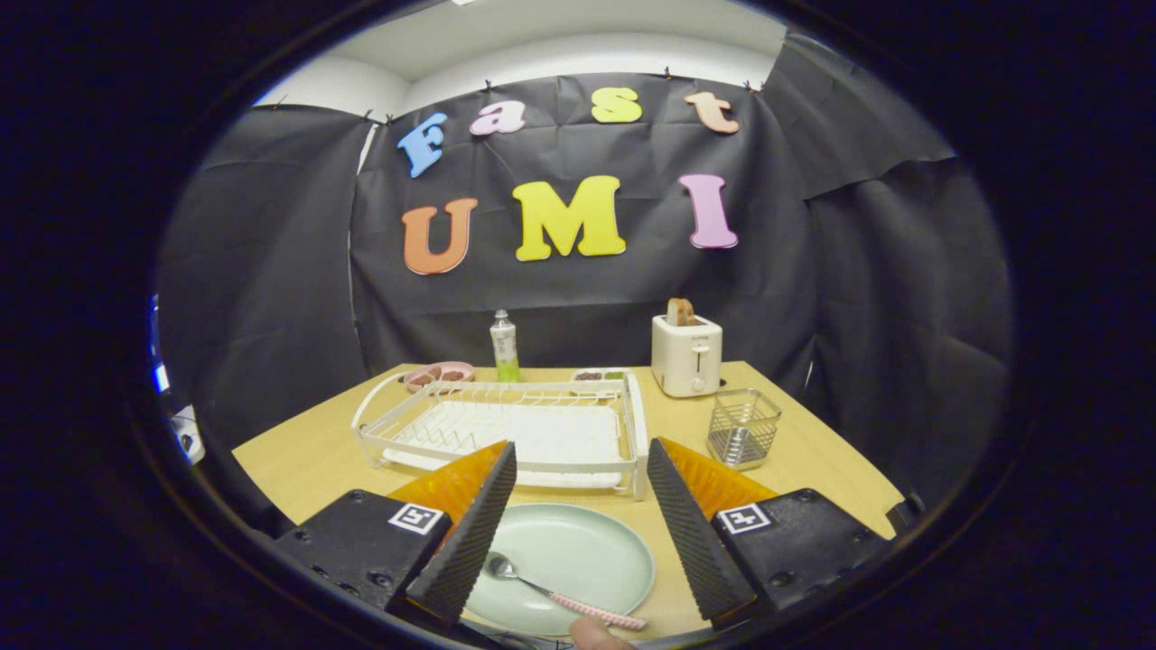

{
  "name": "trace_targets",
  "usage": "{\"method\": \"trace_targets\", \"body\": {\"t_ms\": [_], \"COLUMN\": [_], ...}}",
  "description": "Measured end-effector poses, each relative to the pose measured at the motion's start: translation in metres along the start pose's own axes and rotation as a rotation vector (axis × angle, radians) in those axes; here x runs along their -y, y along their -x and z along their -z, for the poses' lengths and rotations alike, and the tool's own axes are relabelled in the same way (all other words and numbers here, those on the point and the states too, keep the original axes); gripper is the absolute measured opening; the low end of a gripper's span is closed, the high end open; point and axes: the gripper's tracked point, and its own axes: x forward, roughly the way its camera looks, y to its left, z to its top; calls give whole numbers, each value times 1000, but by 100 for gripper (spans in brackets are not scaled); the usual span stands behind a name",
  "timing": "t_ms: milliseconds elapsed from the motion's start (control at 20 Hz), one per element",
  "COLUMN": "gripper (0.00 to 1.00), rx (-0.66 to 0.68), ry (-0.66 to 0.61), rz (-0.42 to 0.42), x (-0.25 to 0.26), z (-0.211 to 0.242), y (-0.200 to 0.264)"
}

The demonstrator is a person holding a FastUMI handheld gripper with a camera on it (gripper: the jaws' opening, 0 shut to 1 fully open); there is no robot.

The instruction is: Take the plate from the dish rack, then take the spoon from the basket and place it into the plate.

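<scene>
Spoon [560,596] lies in the plate [587,551] between the tool's [578,515] wide-apart fingers.

Black cloth walls [271,271], wood table [307,456], white ceiling [542,45]

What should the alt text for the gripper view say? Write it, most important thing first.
A spoon lies in a pale green plate on a wooden table, between the fingers of the open gripper. Beyond them stand a white dish rack, a wire basket, a toaster and a bottle.
</scene>
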Motion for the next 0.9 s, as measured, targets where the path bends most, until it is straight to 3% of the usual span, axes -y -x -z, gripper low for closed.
{"method": "trace_targets", "body": {"t_ms": [500,900], "gripper": [96,96], "rx": [145,171], "ry": [-20,16], "rz": [-2,-21], "x": [56,62], "z": [-48,-50], "y": [81,103]}}
